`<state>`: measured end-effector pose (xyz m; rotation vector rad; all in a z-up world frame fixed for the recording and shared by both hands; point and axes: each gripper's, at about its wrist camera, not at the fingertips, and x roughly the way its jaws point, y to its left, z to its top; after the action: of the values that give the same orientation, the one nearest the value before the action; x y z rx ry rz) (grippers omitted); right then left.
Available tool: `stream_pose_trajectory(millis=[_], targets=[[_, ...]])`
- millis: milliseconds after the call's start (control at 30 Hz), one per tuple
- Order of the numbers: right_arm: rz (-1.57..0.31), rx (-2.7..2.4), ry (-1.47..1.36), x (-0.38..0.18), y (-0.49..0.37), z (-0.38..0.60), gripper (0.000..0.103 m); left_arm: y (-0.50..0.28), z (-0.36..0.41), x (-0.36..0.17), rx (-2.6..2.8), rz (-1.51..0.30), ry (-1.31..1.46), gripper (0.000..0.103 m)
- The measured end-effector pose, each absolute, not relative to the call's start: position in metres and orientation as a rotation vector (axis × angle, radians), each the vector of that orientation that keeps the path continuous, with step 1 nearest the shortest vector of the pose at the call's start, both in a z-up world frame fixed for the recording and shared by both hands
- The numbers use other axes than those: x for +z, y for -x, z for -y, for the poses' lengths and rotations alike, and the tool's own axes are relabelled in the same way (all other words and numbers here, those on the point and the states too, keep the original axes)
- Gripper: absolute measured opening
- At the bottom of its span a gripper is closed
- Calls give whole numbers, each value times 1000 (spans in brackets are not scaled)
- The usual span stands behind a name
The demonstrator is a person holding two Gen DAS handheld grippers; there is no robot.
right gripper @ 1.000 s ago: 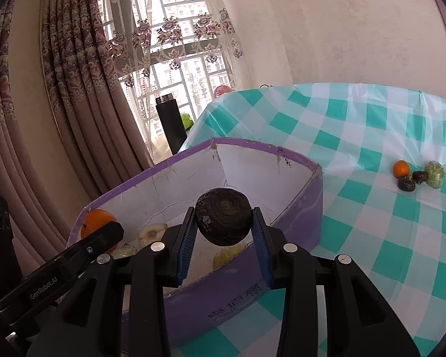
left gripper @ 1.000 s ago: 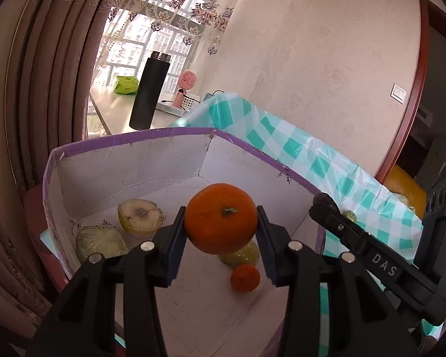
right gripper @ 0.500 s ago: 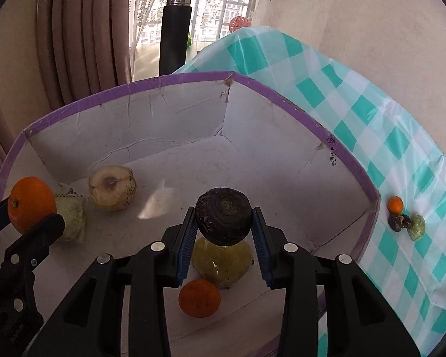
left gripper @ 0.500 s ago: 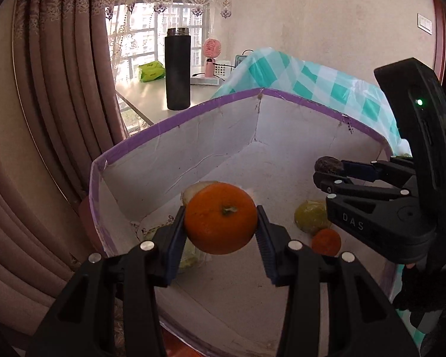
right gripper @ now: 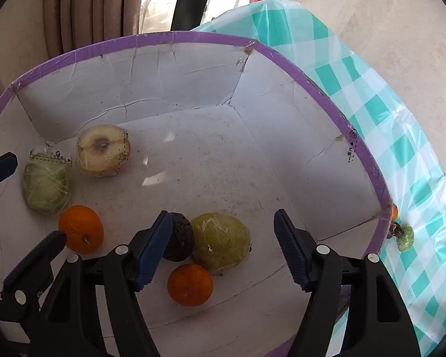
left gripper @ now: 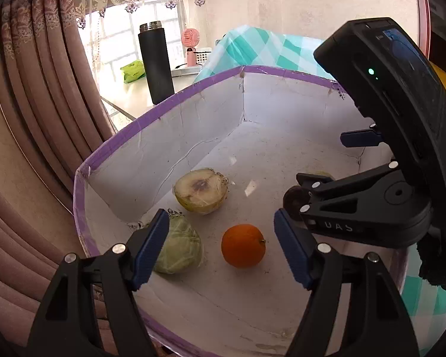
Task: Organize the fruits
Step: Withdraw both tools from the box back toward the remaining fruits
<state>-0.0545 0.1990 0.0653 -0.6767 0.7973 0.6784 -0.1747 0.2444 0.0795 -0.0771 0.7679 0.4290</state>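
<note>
Left tool [left gripper: 218, 248] just opened, orange [left gripper: 243, 250] apparently lying in box [left gripper: 163, 113]; right tool [right gripper: 223, 248] just opened, empty.

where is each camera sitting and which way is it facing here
Left wrist: on the left gripper, looking down into the purple-rimmed box; its open jaws frame the dropped orange, with the right gripper at right.
Right wrist: on the right gripper, looking down into the box toward the checked tablecloth; jaws open, with the dark fruit by the left finger.
Shared: box, orange, cabbage, wrapped half fruit.
</note>
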Motion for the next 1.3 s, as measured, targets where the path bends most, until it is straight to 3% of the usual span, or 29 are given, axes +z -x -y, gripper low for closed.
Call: stream_pose_trajectory(millis=[33, 267, 333, 433, 733, 800, 1067, 1300], targets=[[-785, 673, 673, 66, 55, -198, 87, 176, -242, 80, 430, -766, 77, 74], [-711, 687, 586, 72, 59, -188, 88, 179, -237, 83, 438, -724, 68, 75], [-673, 701, 543, 75, 60, -183, 88, 184, -233, 88, 498, -674, 46, 90], [-591, 727, 456, 80, 63, -171, 88, 197, -224, 103, 534, -546, 33, 98], [-370, 694, 71, 117, 56, -88, 89, 216, -174, 138, 495, -256, -53, 101], [-364, 645, 3, 118, 45, -62, 98, 215, -155, 141, 419, -223, -80, 101], [-477, 315, -102, 88, -10, 36, 98, 180, -55, 124, 114, -235, -309, 101], [-577, 73, -104, 60, -44, 106, 98, 97, -9, 76, -111, -517, -226, 101]])
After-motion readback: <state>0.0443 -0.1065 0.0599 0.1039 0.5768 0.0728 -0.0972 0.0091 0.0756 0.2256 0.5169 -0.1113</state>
